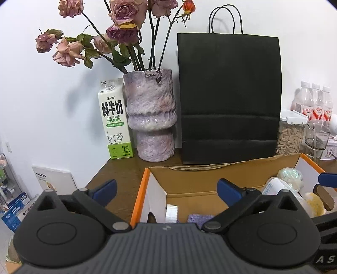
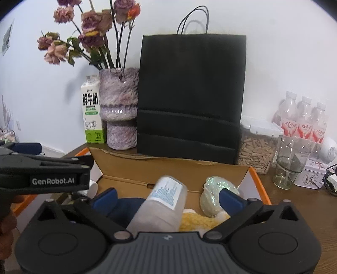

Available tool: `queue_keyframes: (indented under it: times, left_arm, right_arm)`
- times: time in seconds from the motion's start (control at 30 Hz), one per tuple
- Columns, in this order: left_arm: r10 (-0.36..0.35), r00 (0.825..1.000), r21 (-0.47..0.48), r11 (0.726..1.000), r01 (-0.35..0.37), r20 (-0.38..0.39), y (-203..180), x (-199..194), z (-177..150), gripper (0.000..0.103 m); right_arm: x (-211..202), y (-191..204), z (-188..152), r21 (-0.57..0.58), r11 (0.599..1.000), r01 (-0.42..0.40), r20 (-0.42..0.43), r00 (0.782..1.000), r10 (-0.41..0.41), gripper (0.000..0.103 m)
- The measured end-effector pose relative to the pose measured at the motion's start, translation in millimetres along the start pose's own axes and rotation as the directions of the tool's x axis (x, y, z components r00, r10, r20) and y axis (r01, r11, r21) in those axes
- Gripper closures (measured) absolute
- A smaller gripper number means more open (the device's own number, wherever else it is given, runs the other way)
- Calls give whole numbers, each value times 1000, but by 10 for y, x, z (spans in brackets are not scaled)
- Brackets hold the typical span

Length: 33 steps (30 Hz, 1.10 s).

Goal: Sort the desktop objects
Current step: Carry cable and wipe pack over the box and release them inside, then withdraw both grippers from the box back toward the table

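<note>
Worktop (image 1: 126, 175): dark brown wood grain, set against a white wall.
Back row, left to right: milk carton (image 1: 114, 120) upright at far left; mottled purple vase (image 1: 151, 116) just beside it, holding dried roses (image 1: 124, 12); black paper bag (image 1: 229, 97) upright, handles up; clear canister of seeds (image 2: 256, 147) with white lid; three pink-labelled water bottles (image 2: 303, 118) behind an empty glass jar (image 2: 291, 160); small printed tin (image 2: 311, 175) and white round speaker (image 2: 329, 149) at far right.
Room, lower left: stacked papers and boxes (image 1: 14, 208) below the worktop edge.
Cardboard box (image 1: 202, 179): open, orange-edged, in front of the bag and vase.
Box contents, left to right: white toothed item (image 1: 171, 211) and purple woven cloth (image 1: 198, 218) in the left part; dark blue fabric (image 2: 124, 207); frosted bottle with blue-printed label (image 2: 166, 202) tilted, leaning over the rest; yellow sponge-like piece (image 2: 198, 221); iridescent wrapped bundle (image 2: 212, 196) at the right.
Left tongs (image 1: 167, 189): spread wide, holding nothing, over the box's left wall.
Right tongs (image 2: 167, 198): spread wide, gripping nothing; frosted bottle between the fingers, contact not discernible.
</note>
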<state>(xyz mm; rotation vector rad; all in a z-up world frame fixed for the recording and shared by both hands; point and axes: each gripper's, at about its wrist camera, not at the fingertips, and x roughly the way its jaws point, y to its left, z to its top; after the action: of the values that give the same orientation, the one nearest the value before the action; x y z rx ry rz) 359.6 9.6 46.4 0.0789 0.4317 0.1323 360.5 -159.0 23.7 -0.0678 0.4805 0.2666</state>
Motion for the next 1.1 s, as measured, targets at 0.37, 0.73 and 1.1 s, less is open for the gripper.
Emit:
queue_keyframes:
  times: [0.37, 0.73, 1.1]
  left_arm:
    - [-2, 1000, 1, 1000, 2, -1, -16, -25, 1, 0]
    - [-24, 999, -19, 1000, 25, 25, 48, -239, -7, 0]
    - [-52, 998, -23, 998, 53, 21, 293, -716, -247, 0]
  right_arm:
    - [-108, -11, 20, -7, 1000, -1, 17, 1000, 1, 0]
    - [-282, 12, -14, -29, 999, -17, 33, 999, 18, 0]
    - [-809, 2, -211, -63, 998, -20, 58, 998, 24, 0]
